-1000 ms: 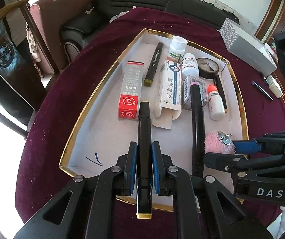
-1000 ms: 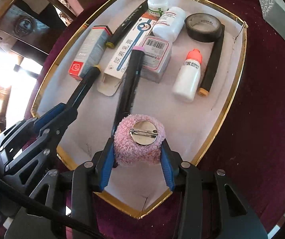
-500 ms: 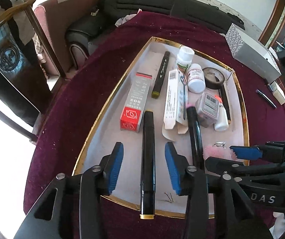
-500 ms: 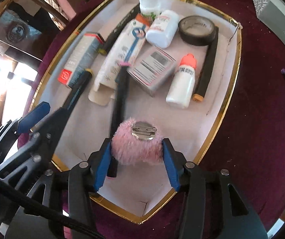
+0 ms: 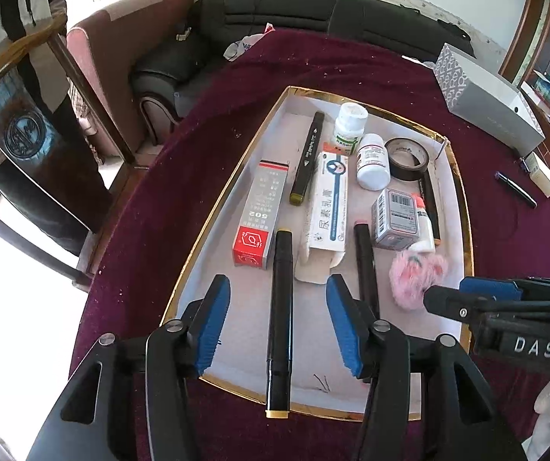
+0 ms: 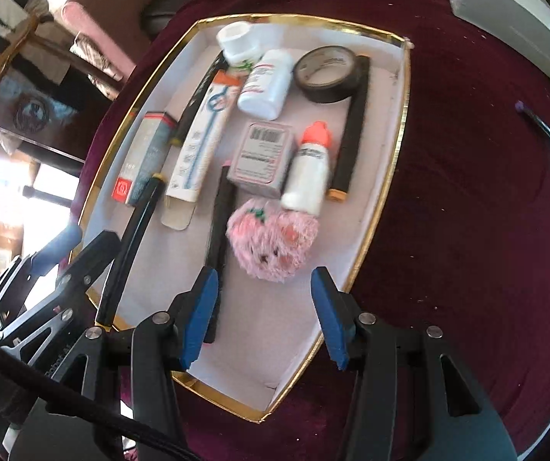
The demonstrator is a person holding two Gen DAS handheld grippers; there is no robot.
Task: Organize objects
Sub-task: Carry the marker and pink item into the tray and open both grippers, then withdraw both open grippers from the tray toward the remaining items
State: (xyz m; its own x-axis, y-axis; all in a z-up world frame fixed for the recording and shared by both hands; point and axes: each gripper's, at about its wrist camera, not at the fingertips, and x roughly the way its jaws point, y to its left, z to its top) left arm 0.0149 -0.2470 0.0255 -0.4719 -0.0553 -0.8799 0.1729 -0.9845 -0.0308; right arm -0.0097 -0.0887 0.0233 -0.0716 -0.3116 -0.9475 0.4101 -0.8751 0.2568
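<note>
A white, gold-rimmed tray (image 5: 213, 226) on a maroon cloth holds the objects. My left gripper (image 5: 278, 284) hovers over its near end with its jaws opening. A black marker with yellow caps (image 5: 280, 307) lies loose between them, untouched by the pads, its near end sticking out over the tray's rim. My right gripper (image 6: 263, 280) stands open just short of a pink plush brooch (image 6: 273, 238), which lies face up on the tray floor (image 6: 394, 176). A black marker with a pink cap (image 6: 219, 230) lies to the left of the brooch. In the right wrist view the left gripper (image 6: 82, 246) shows at the lower left.
Farther in lie a red-and-grey box (image 5: 261, 211), a white ointment carton (image 5: 328, 207), two white bottles, a black tape roll (image 5: 405, 157), a barcode box (image 5: 394, 219) and an orange-capped dropper bottle (image 6: 307, 169). A grey box (image 5: 486, 103) and a pen (image 5: 515, 188) rest on the cloth.
The left jaws let go of the yellow-capped marker and spread apart. The right jaws released the pink brooch, which turned face up in the tray. Both grippers drew back a little.
</note>
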